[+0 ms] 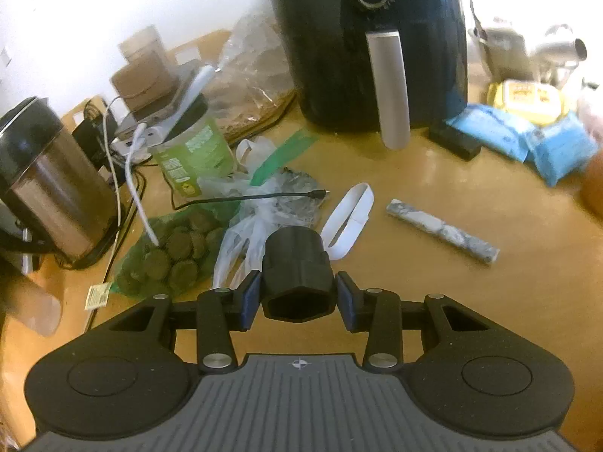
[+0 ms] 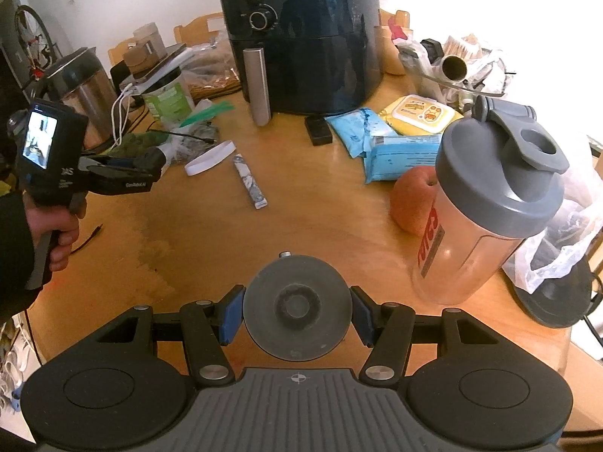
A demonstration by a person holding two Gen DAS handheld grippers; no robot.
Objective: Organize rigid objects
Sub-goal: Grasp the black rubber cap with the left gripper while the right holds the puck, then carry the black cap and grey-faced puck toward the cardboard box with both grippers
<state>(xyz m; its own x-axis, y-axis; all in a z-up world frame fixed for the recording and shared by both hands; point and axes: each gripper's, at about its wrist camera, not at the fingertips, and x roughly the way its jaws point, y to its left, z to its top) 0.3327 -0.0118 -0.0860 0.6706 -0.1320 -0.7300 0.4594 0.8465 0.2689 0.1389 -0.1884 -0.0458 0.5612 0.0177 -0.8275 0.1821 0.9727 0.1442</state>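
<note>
Both tongs are carrying parts above the cluttered wooden desk (image 2: 211, 233).

The right tongs (image 2: 297, 318) are pinching a round grey rubber-like disc (image 2: 297, 316); the left tongs (image 1: 297, 295) are gripping a hollow black plastic cylinder (image 1: 296, 275), its long axis pointing away, off to the disc's left.

A home dining table: black air fryer (image 2: 301, 34) far behind, steel kettle (image 2: 81, 83) left, red apple (image 2: 412, 199) right.
</note>
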